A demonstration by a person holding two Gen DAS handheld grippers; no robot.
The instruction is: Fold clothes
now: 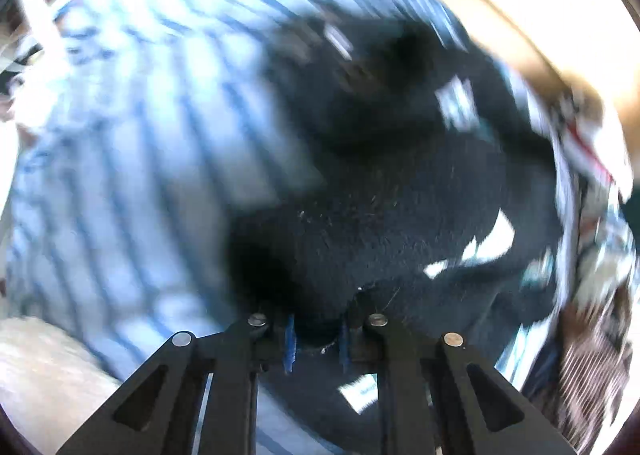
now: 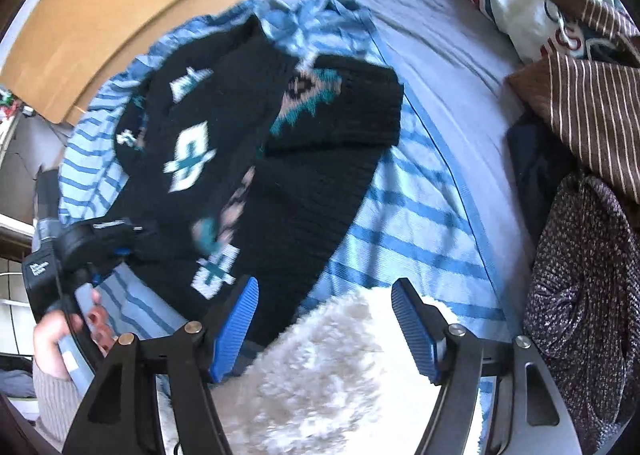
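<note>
One black knitted sweater with white, teal and pink motifs lies partly doubled over on a blue-and-white striped garment spread on the bed, and we judge its fold only begun, with the sleeve near the far edge still loose. Our left hand-held gripper is clenched on a bunch of that black knit, while our right hand-held gripper hangs released above a white fluffy fabric, grasping nothing. Beyond, a heap of unfolded clothes waits at the bedside, so most of the work remains.
</note>
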